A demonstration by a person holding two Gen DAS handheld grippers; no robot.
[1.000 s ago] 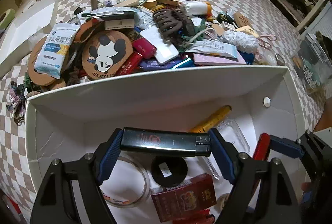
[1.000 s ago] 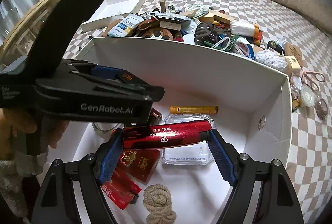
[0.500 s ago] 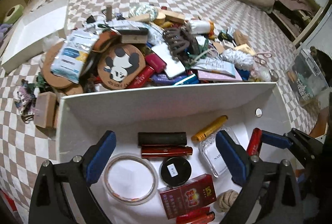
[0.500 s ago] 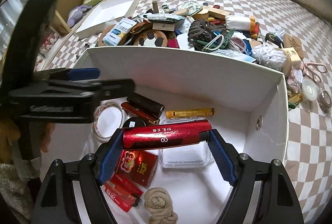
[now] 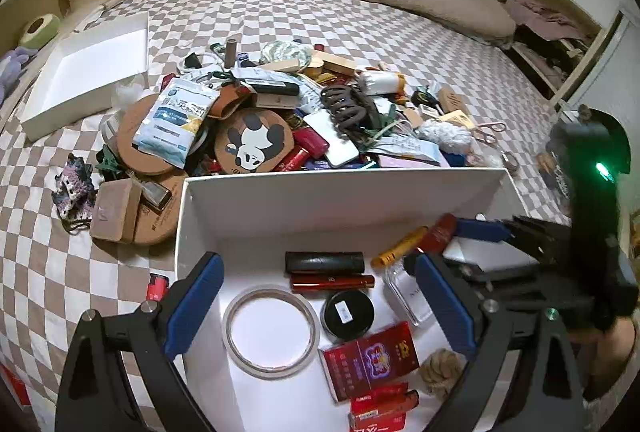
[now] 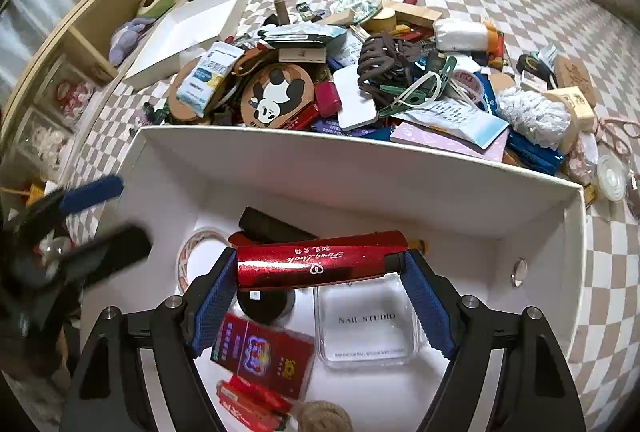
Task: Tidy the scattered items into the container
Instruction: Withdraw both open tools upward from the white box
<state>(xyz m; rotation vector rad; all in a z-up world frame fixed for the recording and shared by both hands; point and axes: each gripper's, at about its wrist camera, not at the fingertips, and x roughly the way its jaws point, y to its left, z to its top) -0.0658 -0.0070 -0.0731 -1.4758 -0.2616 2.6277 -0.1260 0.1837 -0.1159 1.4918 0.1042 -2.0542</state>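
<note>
Left wrist view: left gripper (image 5: 316,302) with jaws spread wide and nothing between the blue pads (image 5: 191,302), poised over the near left part of the white box (image 5: 344,191). On the box floor, beside one another: black lighter (image 5: 324,262), dark red lighter (image 5: 332,282) just in front of it, tape ring (image 5: 272,336) toward the left wall, round black tin (image 5: 348,314), red cigarette pack (image 5: 370,360), rope knot (image 5: 442,372), clear plastic case (image 5: 404,296), yellow tube (image 5: 398,247) near the far wall. Second red lighter (image 5: 157,286) outside the box, on the checkered bedspread (image 5: 44,272) against the left wall. Beyond the far wall, touching it, heap of scattered items: panda coaster (image 5: 254,141), blue-and-white packet (image 5: 178,119), brown hair claw (image 5: 348,107), white yarn ball (image 5: 446,129). White box lid (image 5: 86,71) near the left edge of the bed.

Right wrist view: right gripper (image 6: 320,302) clamped endwise on a glossy red lighter (image 6: 320,266), one pad at each end, held level above the box interior, over the tin (image 6: 266,306) and the "NAIL STUDIO" case (image 6: 366,328). Cigarette pack (image 6: 262,356) below the left pad. Left gripper (image 6: 96,216) blurred at the left wall. Round metal stud (image 6: 517,272) on the right wall. Pink scissors (image 6: 622,133) toward the right edge of the bed.
</note>
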